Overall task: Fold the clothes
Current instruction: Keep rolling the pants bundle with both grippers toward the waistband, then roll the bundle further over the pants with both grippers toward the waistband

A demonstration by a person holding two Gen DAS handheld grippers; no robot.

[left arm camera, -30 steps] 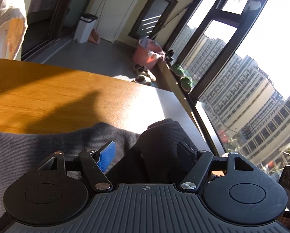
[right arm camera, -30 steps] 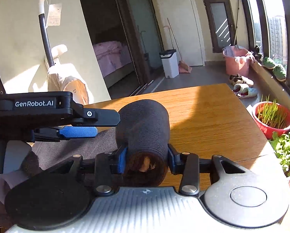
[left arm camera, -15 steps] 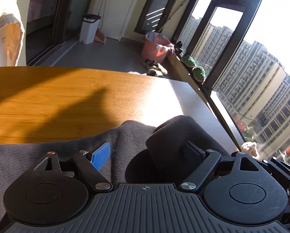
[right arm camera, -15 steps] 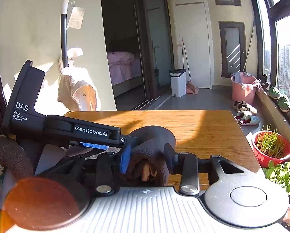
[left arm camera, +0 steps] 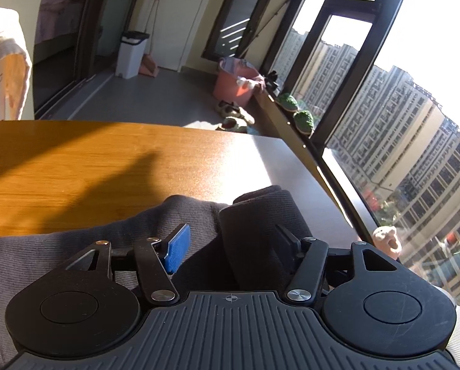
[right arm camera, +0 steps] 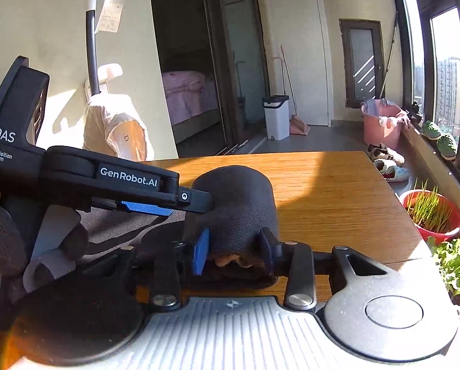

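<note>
A dark grey knit garment (left arm camera: 60, 246) lies on the wooden table (left arm camera: 75, 166). Its end is rolled into a thick tube (right arm camera: 242, 203), which also shows in the left wrist view (left arm camera: 260, 222). My right gripper (right arm camera: 234, 248) is shut on the near end of this roll. My left gripper (left arm camera: 230, 240) is open, its jaws wide apart over the garment, with the roll against its right finger (left arm camera: 286, 240). The left gripper also shows in the right wrist view (right arm camera: 168, 202), side-on just left of the roll.
The table's right edge (right arm camera: 408, 215) runs beside a window ledge with a red plant pot (right arm camera: 430, 212) and leafy plants (right arm camera: 454, 265). A cream cloth (right arm camera: 116, 129) hangs on a chair beyond the far left edge. A pink bucket (left arm camera: 234, 81) and shoes stand on the floor.
Both grippers shifted slightly with the roll; the views tilted upward. The right gripper stays shut on the roll. The left gripper's jaws stay wide apart.
</note>
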